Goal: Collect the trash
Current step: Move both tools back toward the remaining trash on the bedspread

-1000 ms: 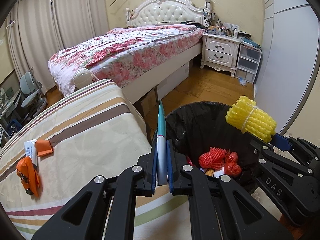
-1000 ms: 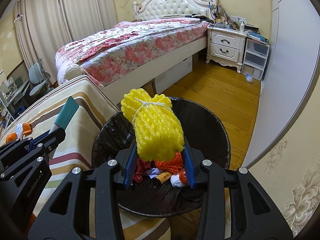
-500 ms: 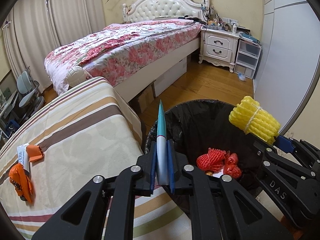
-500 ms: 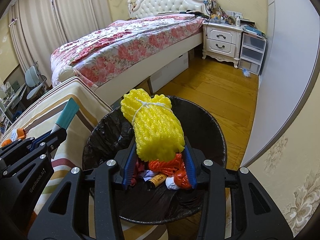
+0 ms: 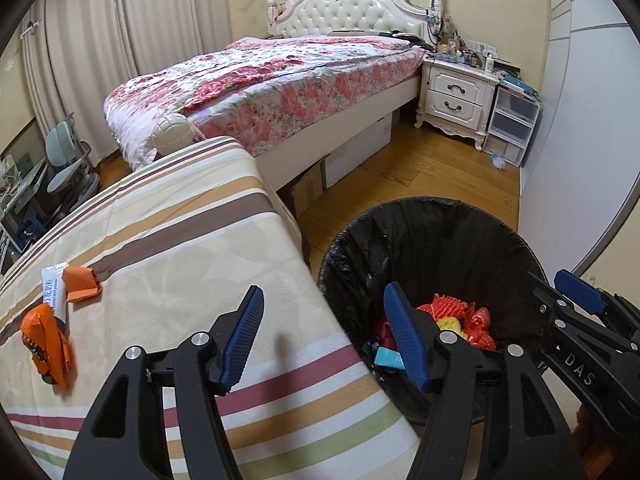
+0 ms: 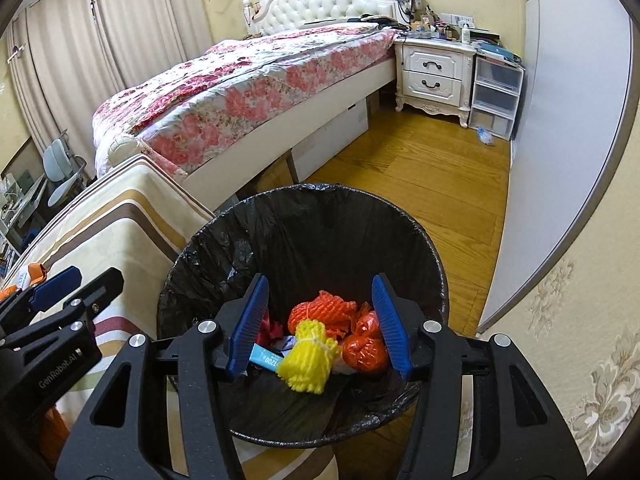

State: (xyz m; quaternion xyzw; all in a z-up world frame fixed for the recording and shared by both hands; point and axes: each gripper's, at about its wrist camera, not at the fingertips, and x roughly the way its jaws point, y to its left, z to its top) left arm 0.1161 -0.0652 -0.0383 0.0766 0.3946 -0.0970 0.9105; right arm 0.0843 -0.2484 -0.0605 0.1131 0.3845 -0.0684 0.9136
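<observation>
Black-lined bin, blue wrapper half hidden by right gripper

Left gripper fingers spread wide — empty, right gripper likewise, side by side

Right gripper jaws apart over black-lined bin; yellow net bundle lies inside.

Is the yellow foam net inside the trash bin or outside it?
Inside. The yellow foam net lies in the trash bin, below the open right gripper.
</observation>
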